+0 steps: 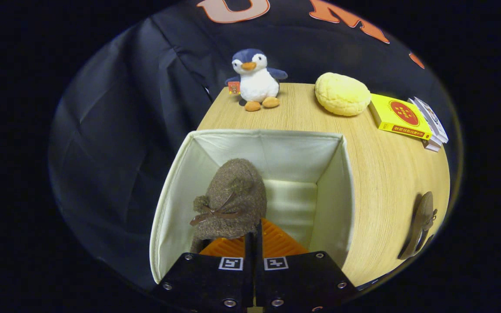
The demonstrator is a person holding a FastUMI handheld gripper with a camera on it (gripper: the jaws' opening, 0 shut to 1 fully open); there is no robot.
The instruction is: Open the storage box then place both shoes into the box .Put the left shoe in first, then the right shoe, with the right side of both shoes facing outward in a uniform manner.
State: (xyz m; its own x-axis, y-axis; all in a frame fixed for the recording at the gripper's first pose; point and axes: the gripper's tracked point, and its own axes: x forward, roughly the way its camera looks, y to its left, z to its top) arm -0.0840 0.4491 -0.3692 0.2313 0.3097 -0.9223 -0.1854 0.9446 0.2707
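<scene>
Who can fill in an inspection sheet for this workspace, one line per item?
Surface: wooden table.
Job's things: open storage box on the table; brown shoe hanging in it; second shoe on the table beside the box.
Clutter: toy penguin, yellow bun, books beyond the box.
Gripper: gripper shut on the brown shoe's heel edge.
Cables: nothing seen.
Surroundings: black cloth wall.
</scene>
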